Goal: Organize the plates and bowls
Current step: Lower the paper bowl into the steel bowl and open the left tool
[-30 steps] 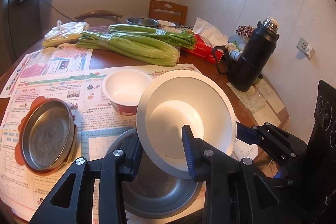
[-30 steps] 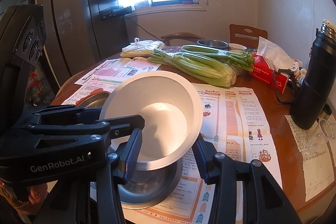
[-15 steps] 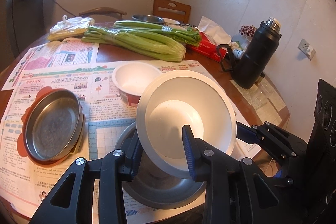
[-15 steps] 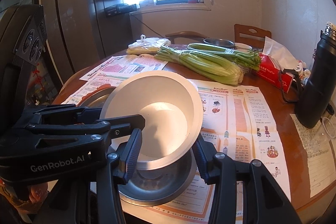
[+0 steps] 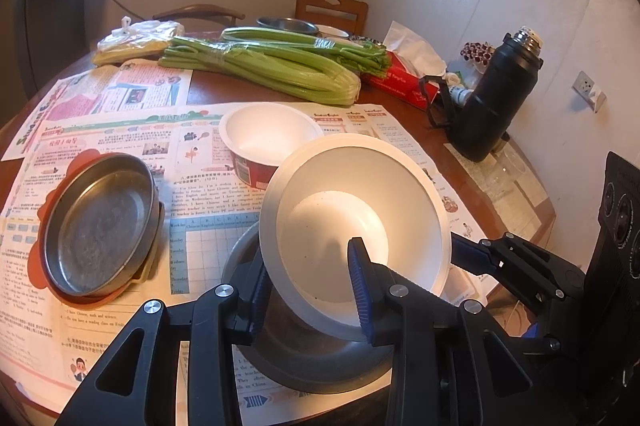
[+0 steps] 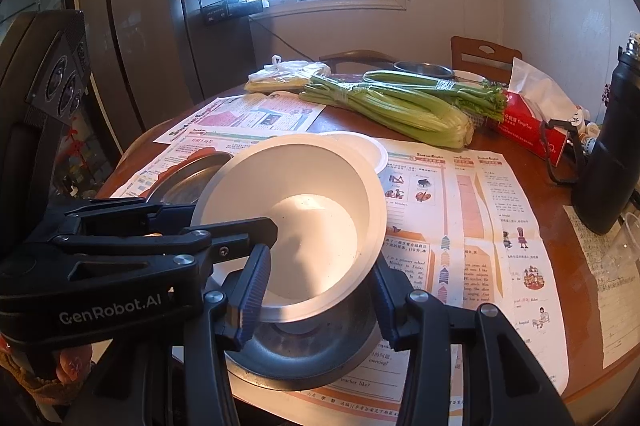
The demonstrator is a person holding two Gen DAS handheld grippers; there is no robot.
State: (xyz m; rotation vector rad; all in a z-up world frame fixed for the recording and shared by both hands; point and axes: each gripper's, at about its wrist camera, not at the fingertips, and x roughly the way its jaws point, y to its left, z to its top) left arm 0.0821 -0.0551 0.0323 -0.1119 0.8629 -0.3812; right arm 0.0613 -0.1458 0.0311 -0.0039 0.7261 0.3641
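Stacking is barely begun: both hand-held grippers, left and right, clamp the white bowl's rim, holding it tilted just above the steel bowl. Red-sided bowl and steel plate sit apart, unsorted, on the bench.
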